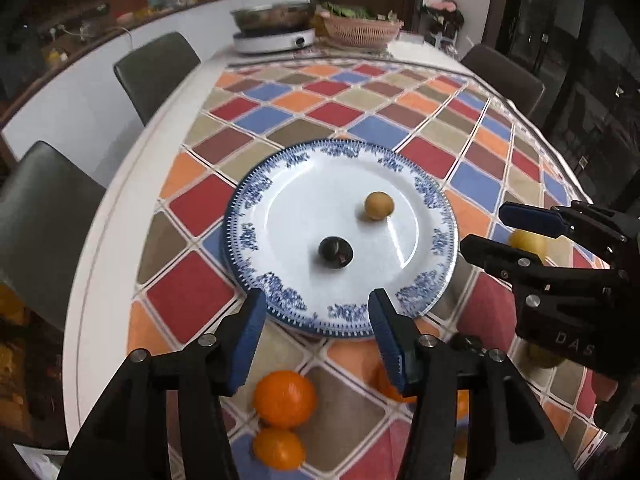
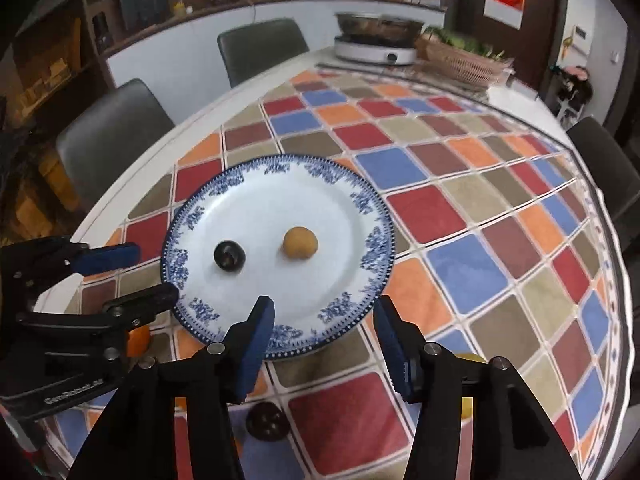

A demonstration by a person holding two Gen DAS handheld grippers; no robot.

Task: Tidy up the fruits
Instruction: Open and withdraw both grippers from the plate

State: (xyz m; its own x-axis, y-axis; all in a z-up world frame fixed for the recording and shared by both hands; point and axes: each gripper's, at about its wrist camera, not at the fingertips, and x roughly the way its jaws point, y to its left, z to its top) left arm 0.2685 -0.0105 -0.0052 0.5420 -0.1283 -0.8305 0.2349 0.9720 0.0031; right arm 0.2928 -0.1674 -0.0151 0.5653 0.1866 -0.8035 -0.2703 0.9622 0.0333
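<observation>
1. A blue-rimmed white plate [image 1: 256,216] is seen on the checkered tablecloth [image 1: 352,120], near the table's left edge.
2. 2 fruits are found on the plate: a dark round fruit [image 1: 335,252] near the middle and a tan round fruit [image 1: 379,206] just beyond it, the 2 set apart.
3. The left gripper [image 1: 318,336] is held above the plate's near rim, jaws parted, nothing caught between the blue pads.
4. The right gripper [image 2: 325,340] is held the same way over the near rim, jaws released and empty.
5. Below the left gripper, 2 oranges [image 1: 285,398] are spotted on the cloth, one touching the other.
6. A second dark fruit [image 2: 267,420] is seen on the cloth below the right gripper.
7. A yellow fruit [image 1: 527,242] is glimpsed behind the right gripper's fingers in the left view.
8. At the far end, a metal pot on a cooker [image 1: 274,26] and a woven basket [image 1: 360,28] are noted.
</observation>
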